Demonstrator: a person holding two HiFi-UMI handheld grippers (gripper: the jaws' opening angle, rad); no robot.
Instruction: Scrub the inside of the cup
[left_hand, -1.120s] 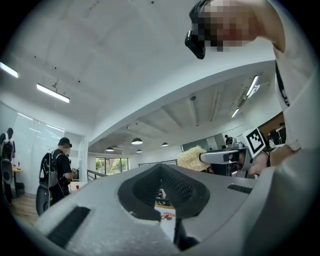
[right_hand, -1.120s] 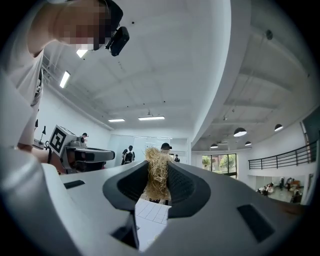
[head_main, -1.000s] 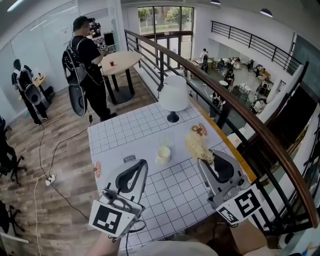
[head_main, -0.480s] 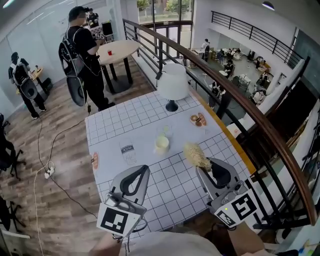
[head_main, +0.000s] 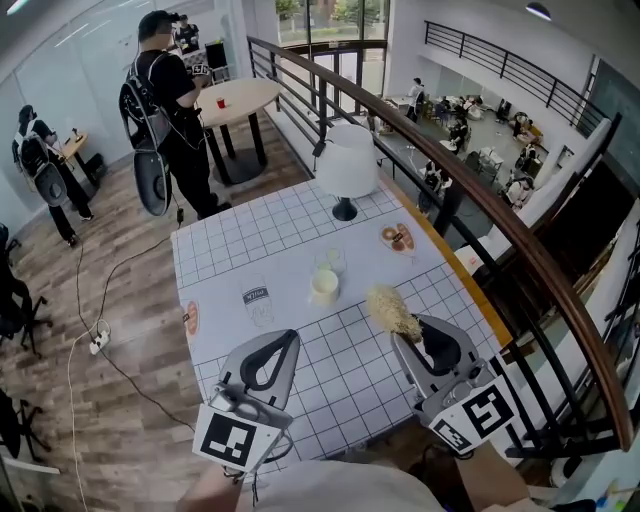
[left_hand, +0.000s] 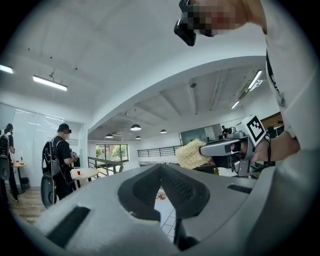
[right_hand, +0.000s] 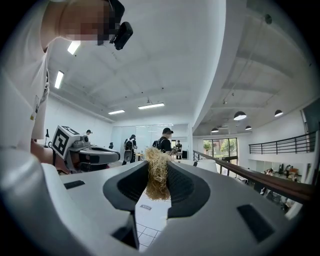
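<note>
R fingers (right_hand: 186, 187) clenched on fibre scrubber (right_hand: 158, 175); L fingers (left_hand: 184, 192) clenched, empty. Cup (head_main: 324, 287) upright on table (head_main: 250, 240), contents unclear.

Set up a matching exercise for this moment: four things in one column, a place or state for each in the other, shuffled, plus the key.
Things
1. left gripper
2. scrub pad
3. pale cup
4. lamp

Places or states
A. stands near the far edge of the table
B. clamped between the jaws of the right gripper
C. shut, with nothing between its jaws
D. upright mid-table, apart from both grippers

Pairs: 1-C, 2-B, 3-D, 4-A
</note>
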